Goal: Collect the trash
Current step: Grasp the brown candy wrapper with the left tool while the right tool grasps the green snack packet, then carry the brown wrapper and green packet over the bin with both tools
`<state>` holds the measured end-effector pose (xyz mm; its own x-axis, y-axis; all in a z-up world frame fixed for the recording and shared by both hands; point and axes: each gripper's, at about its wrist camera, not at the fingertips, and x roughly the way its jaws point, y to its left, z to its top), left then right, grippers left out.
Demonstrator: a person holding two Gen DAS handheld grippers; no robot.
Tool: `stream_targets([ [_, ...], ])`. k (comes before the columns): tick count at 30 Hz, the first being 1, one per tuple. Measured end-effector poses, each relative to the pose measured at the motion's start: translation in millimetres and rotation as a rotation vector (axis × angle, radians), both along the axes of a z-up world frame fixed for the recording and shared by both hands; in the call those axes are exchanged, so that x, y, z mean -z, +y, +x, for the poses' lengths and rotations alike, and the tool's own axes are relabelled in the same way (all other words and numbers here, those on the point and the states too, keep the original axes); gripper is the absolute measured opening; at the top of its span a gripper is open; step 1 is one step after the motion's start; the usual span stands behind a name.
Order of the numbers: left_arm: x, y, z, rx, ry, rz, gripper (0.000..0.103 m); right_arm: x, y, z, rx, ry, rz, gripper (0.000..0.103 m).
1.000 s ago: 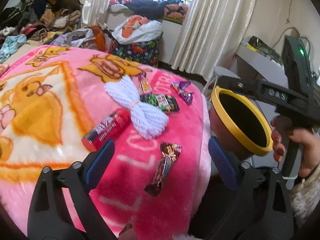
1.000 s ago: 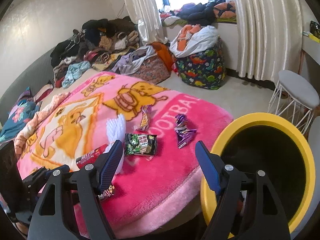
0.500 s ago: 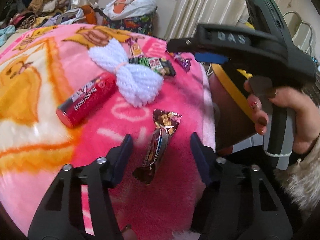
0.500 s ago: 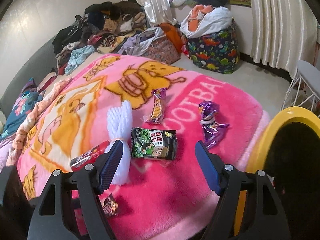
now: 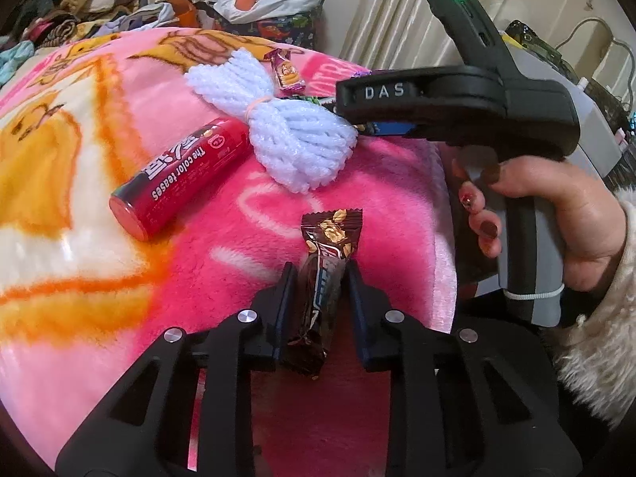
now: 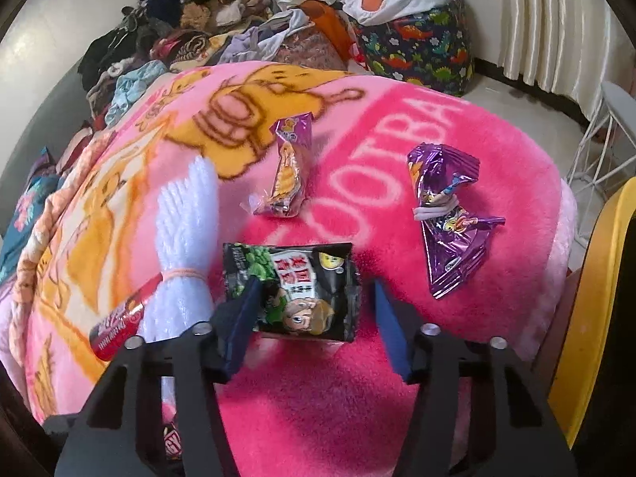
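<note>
Closing left tongs (image 5: 317, 274) pinch chocolate bar (image 5: 326, 270); right view hides it.

Yellow bin (image 6: 588, 302) — cut off at the right edge (inside dark); red tube (image 6: 119, 318) half-hidden behind yarn (image 6: 187, 238).

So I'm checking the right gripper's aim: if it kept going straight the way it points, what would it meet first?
Most likely the black-and-green snack packet, already between the closing jaws of the right gripper; the left pad overlaps its edge. Under it lies the pink blanket.
</note>
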<state>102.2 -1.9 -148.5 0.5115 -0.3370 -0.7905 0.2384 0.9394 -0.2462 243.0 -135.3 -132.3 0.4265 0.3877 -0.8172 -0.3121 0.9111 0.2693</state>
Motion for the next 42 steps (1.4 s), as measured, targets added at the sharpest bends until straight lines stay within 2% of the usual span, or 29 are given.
stream_targets([
  [3, 0, 0, 1, -0.003, 0.002, 0.003, 0.017, -3, -3, -4, -0.007, -0.003, 0.024, 0.018],
  [7, -2, 0, -1, -0.010, -0.001, 0.004, 0.012, -15, -8, -17, -0.018, -0.052, 0.027, 0.009],
  [14, -12, 1, -1, -0.016, -0.023, -0.012, 0.011, -37, -28, -46, 0.040, -0.136, 0.020, 0.008],
  [21, -34, -7, -8, 0.001, -0.085, -0.024, 0.011, -51, -52, -67, 0.090, -0.158, 0.054, 0.008],
  [30, -56, -14, -13, 0.000, -0.142, -0.041, 0.011, -68, -64, -93, 0.096, -0.195, 0.070, 0.008],
  [42, -71, -22, -20, 0.008, -0.183, -0.043, 0.011, -81, -80, -119, 0.096, -0.241, 0.093, 0.008],
])
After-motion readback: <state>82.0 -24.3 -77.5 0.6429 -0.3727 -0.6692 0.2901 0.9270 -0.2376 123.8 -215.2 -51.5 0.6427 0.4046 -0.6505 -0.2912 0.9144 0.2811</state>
